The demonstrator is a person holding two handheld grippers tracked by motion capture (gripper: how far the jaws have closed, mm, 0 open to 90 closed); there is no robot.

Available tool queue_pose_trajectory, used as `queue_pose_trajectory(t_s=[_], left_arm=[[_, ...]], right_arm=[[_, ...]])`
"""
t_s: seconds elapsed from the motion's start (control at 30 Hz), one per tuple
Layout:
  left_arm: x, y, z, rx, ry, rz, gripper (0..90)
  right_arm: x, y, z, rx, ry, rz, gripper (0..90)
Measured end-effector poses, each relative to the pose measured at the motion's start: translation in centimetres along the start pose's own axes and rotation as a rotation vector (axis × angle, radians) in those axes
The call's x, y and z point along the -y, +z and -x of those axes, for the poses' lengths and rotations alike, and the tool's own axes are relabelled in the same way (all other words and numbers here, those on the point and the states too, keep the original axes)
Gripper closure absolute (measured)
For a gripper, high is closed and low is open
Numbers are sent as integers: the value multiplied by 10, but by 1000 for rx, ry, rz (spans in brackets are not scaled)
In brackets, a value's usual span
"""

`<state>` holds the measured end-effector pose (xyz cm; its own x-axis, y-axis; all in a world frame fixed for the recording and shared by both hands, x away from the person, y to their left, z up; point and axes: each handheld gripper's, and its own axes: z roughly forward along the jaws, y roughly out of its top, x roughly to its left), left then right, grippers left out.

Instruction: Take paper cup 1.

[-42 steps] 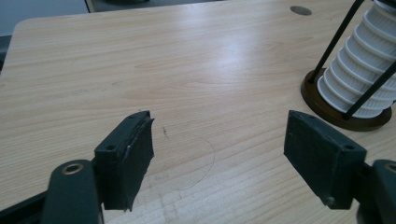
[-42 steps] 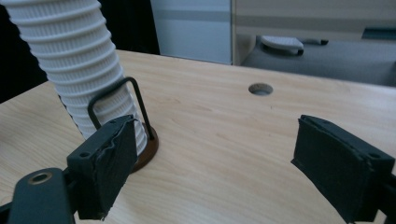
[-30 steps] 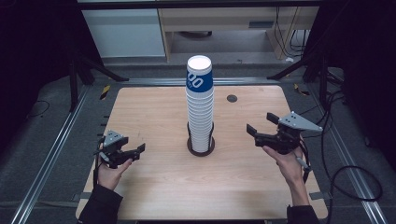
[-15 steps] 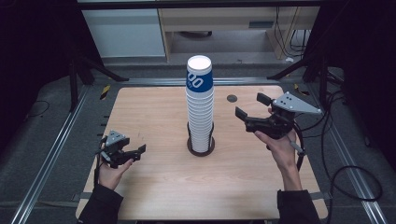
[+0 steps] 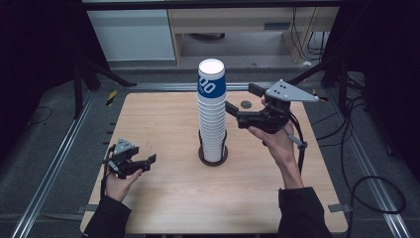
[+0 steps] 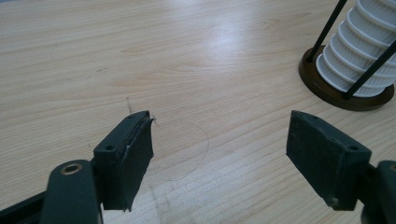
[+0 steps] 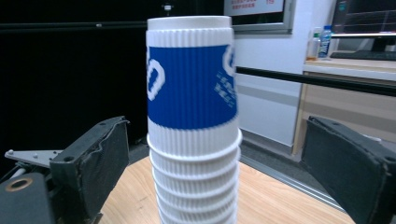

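At table centre: a tall stack of paper cups (image 5: 212, 116) stands in a round dark holder (image 5: 213, 157) with thin black rods running up its sides.
Holder contents: white ribbed cups nested one inside another; the topmost cup (image 7: 190, 77) has a blue band with white lettering.
Long axis: the stack stands upright, its length straight up from the table (image 5: 163, 198), the top cup's flat white end uppermost.
Right hand-held gripper (image 5: 237, 106): held level beside the upper part of the stack, pointing at it; jaws released and spread, one on either side of the top cup in the right gripper view, not touching it. They have just been opening, with nothing clamped.
Left hand-held gripper (image 5: 143, 162): low over the table's near left, well apart from the holder; jaws released, only bare wood between them.
Change from a second ago: the right hand has lifted from near the table's right edge and come in toward the stack's top; the left hand has kept its place; the stack is unmoved.
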<state>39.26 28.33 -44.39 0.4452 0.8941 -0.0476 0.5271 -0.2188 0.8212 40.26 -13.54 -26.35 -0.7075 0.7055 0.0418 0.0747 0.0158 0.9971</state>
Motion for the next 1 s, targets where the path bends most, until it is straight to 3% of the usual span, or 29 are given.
queue_pose_trajectory(t_s=[0.27,0.37,0.8,1.0], left_arm=[[0,1,-1,1,-3,1,218],[0,1,-1,1,-6,1,216],[0,1,0,8,-4,0,212],[0,2,1,13,-2,-1,212]], right_arm=[[-5,31,-7,-21,-15,-22,71],[-6,44,-5,-26,4,-26,71],[-4,74,-8,-39,18,-43,79],[-1,85,-10,-13,12,-42,101]])
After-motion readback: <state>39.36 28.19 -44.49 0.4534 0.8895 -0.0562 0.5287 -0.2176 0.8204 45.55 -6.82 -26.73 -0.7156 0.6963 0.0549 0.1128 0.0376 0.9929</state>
